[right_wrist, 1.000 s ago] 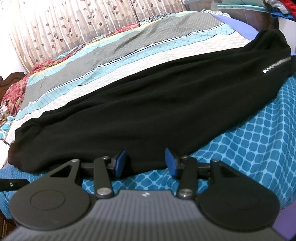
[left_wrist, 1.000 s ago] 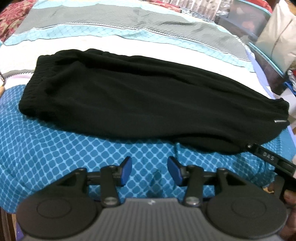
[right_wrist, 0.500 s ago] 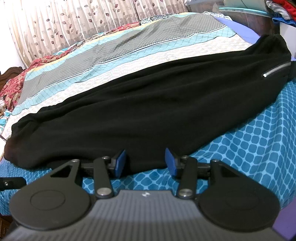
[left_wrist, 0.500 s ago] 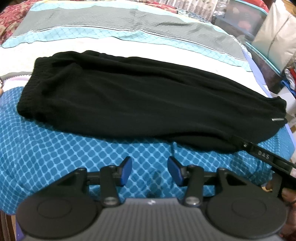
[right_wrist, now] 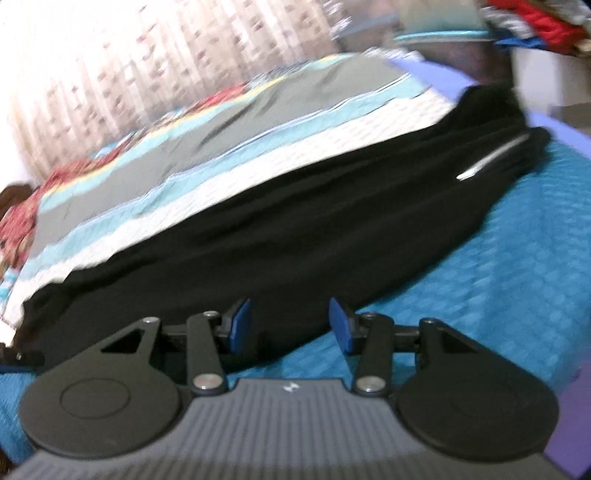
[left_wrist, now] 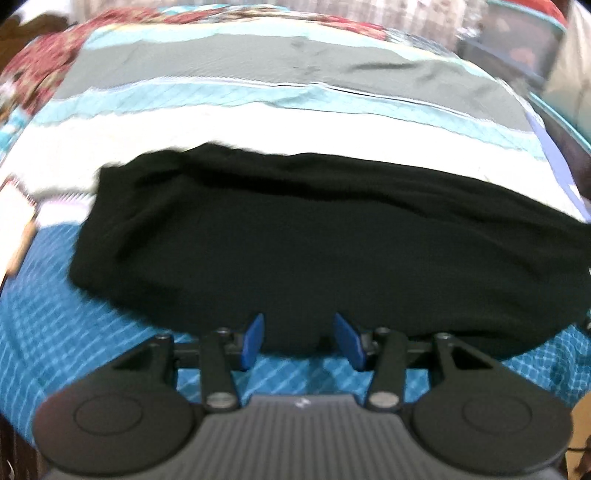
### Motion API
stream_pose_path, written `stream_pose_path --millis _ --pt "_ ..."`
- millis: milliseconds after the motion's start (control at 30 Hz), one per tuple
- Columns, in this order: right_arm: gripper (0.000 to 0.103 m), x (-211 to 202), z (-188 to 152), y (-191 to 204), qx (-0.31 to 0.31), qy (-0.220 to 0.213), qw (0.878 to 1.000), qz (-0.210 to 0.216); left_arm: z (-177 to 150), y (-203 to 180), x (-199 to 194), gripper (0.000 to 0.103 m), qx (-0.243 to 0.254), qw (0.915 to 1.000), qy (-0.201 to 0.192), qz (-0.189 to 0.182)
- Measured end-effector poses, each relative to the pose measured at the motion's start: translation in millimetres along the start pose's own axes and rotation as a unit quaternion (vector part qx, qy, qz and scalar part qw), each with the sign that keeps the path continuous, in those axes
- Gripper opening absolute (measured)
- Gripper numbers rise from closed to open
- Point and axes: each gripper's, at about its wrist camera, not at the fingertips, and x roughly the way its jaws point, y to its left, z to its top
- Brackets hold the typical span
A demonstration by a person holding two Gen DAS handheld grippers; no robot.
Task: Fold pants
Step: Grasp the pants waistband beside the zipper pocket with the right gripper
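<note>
Black pants lie lengthwise across the bed, folded leg on leg. In the right wrist view the pants run from the lower left up to an end with a silver zipper at the upper right. My left gripper is open, and its blue pads sit at the near edge of the cloth without pinching it. My right gripper is open too, its pads spread over the same near edge further along. Both views are blurred.
The bedspread has white, turquoise and grey stripes, with a blue diamond-patterned band nearest me. A leaf-print curtain hangs beyond the bed. Storage boxes and a pile of clothes stand off the bed's right side.
Both grippers have moved in on the pants. The left fingers were over bare blue bedspread and now reach the cloth's near edge. The right wrist view has rolled and shifted. Neither jaw gap changed.
</note>
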Motion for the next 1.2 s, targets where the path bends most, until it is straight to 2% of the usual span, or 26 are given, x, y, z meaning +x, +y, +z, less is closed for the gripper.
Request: stream_pose_path --millis 133,267,400,467,567,633,733,833,867,900,933,967,1100,1200 --pt "0.049 -8.5 16.3 -46.0 0.043 -0.039 0.998 -0.023 15.4 -54.7 13.8 0.044 0.054 0.9985 0.011 -0.008" --pt "0.050 -12.4 31.9 -93.4 0.084 -0.074 0.993 -0.043 31.0 -114.2 26.2 0.046 0.109 0.9934 0.021 -0.029" --pt "0.053 -2.0 51.0 -141.2 0.154 -0.087 0.984 -0.030 47.0 -171.5 39.5 0.047 0.146 0.9871 0.029 -0.059" --pt "0.064 5.3 56.0 -167.0 0.189 -0.091 0.978 -0.010 54.4 -192.9 45.8 0.047 0.159 0.9841 0.032 -0.072" --pt "0.067 22.9 63.8 -195.5 0.232 -0.097 0.968 0.004 59.1 -228.5 50.8 0.048 0.176 0.9798 0.038 -0.087" --pt "0.067 29.1 69.0 -204.1 0.242 -0.102 0.965 0.016 63.0 -247.6 57.0 0.049 0.189 0.9765 0.041 -0.095" --pt "0.070 37.9 83.1 -205.5 0.224 -0.106 0.969 0.025 65.8 -261.5 62.5 0.049 0.200 0.9736 0.042 -0.101" --pt "0.070 53.9 96.6 -209.1 0.215 -0.098 0.972 0.021 71.4 -268.6 66.8 0.049 0.186 0.9757 0.043 -0.107" --pt "0.066 59.0 100.0 -211.1 0.210 -0.091 0.973 0.019 70.4 -265.2 64.6 0.049 0.178 0.9769 0.045 -0.109" --pt "0.058 63.3 103.2 -209.4 0.203 -0.081 0.976 0.011 73.1 -262.5 65.5 0.049 0.167 0.9786 0.047 -0.111" --pt "0.029 68.6 107.4 -210.0 0.196 -0.074 0.978 0.009 76.0 -261.5 65.4 0.049 0.158 0.9800 0.048 -0.112" --pt "0.024 66.9 109.5 -206.2 0.193 -0.075 0.978 0.012 79.2 -260.0 65.7 0.048 0.149 0.9815 0.046 -0.111" --pt "0.020 41.4 116.5 -170.6 0.146 -0.108 0.983 0.036 90.1 -236.7 67.5 0.048 0.105 0.9882 0.040 -0.104" --pt "0.020 27.8 120.4 -121.4 0.067 -0.122 0.989 0.056 96.0 -211.0 68.5 0.048 0.062 0.9919 0.042 -0.102"
